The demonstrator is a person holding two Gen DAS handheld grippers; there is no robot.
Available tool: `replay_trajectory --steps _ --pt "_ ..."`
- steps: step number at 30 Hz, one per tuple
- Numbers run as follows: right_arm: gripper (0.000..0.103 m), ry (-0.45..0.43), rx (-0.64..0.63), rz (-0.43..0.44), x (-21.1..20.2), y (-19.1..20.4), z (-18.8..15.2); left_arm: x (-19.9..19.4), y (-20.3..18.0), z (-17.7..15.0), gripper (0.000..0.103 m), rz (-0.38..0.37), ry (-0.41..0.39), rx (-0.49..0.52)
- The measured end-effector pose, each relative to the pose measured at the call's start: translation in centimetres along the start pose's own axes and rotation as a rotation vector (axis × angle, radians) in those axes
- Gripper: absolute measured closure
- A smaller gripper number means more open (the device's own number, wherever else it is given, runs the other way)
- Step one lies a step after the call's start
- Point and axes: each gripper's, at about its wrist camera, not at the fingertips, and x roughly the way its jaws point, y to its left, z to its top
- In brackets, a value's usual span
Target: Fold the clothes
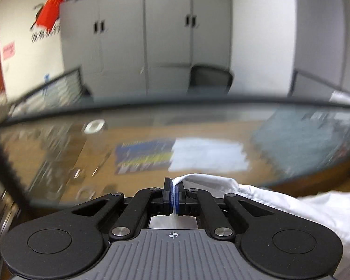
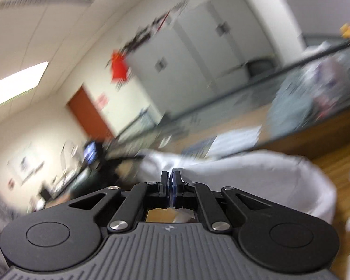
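Both claws are clamped on the white garment [image 1: 268, 205] — the left claw [image 1: 174, 187] pinching an edge, the right claw [image 2: 170, 178] likewise, cloth raised above the table [image 1: 100, 163]. Folding looks barely begun — no fold shows yet.

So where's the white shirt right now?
The white garment hangs pinched in the left gripper, trailing right, above the wooden table.

One white garment [image 1: 280, 210], two claws [image 1: 174, 186] [image 2: 170, 177], one grey cabinet bank [image 1: 147, 39], one black chair [image 1: 210, 79]
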Motion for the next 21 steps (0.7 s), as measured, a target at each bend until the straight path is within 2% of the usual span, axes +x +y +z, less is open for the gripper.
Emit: replay_trajectory --steps 4,8,10,13,16,17,19,21 --pt "0.100 0.178 0.037 0.023 5.9 3.4 -7.0 1.8 4.1 -4.6 0.098 0.056 0.091 0.042" --pt "0.100 0.340 0.033 0.023 11.5 5.4 -13.5 3.3 6.4 -7.8 0.097 0.106 0.133 0.092" --pt "0.100 0.410 0.034 0.014 13.8 5.6 -16.3 3.5 7.6 -9.0 0.093 0.123 0.152 0.089" --pt "0.100 0.475 0.044 0.000 16.4 5.6 -20.0 3.7 8.3 -10.2 0.091 0.130 0.150 0.095" --pt "0.100 0.489 0.102 -0.013 18.0 4.4 -22.6 3.7 8.3 -11.1 0.088 0.135 0.144 0.113" --pt "0.100 0.493 0.121 -0.018 18.6 4.1 -23.4 3.8 8.2 -11.2 0.085 0.134 0.143 0.116" --pt "0.100 0.503 0.125 -0.056 19.3 3.5 -24.9 3.9 7.9 -11.5 0.068 0.132 0.141 0.121" --pt "0.100 0.526 0.125 -0.095 20.7 3.4 -26.1 3.5 7.7 -11.8 0.057 0.127 0.135 0.122"
